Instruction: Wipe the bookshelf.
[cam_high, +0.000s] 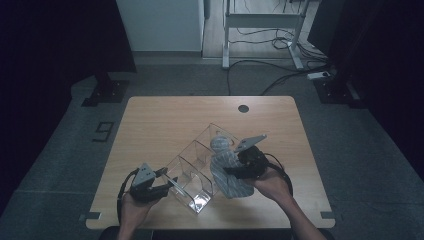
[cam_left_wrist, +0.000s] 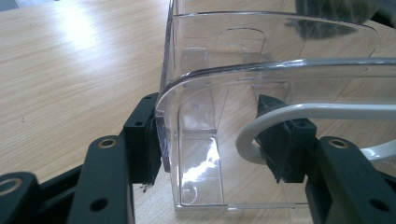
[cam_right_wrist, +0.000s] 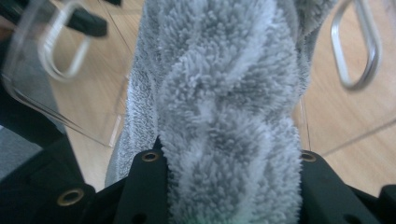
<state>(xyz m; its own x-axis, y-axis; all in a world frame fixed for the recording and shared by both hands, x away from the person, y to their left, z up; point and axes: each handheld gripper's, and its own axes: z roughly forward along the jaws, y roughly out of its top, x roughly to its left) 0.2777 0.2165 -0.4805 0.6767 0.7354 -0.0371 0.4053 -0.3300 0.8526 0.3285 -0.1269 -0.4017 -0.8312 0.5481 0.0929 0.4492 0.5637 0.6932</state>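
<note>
so the clear plastic divider box (cam_high: 192, 170) sits on the table running diagonally, open tops up, its near end wall pinched between the left gripper's (cam_high: 167, 181) jaws, one jaw outside, one inside the end compartment. the fluffy grey striped towel (cam_high: 226, 167) is bunched into a roll, clamped between the right gripper's (cam_high: 231, 171) jaws, hanging just beside the box's right side

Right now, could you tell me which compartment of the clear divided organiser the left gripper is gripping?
The end compartment nearest the person: the left gripper straddles its side wall. The other compartments run diagonally away towards the grey towel.
</note>
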